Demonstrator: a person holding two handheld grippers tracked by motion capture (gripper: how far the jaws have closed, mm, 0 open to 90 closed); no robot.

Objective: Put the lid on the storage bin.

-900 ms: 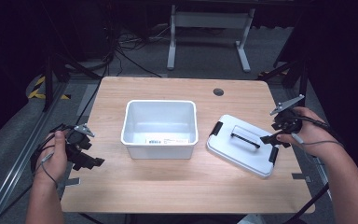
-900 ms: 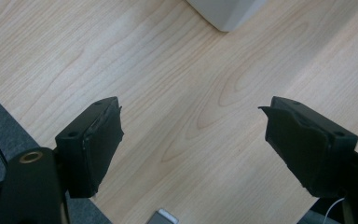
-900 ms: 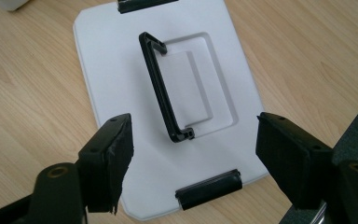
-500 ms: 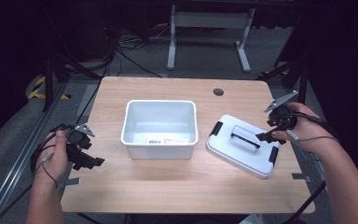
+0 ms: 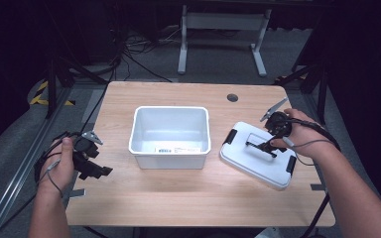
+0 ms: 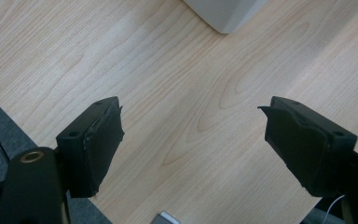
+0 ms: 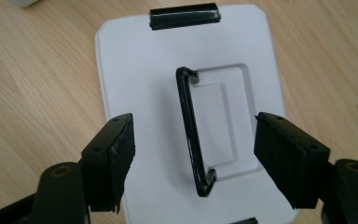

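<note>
right gripper view: right tongs spread over lid handle; left tongs spread.

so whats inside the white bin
The white bin looks empty: a bare white floor and walls, with a small label on its outer front wall. The near inside wall is hidden by the rim. Its lid lies apart on the table.

Lid near edge cut off by frame; bin label print unreadable

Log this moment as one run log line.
right hand-held gripper: open over lid handle | left hand-held gripper: open above table | bin: uncovered
</note>
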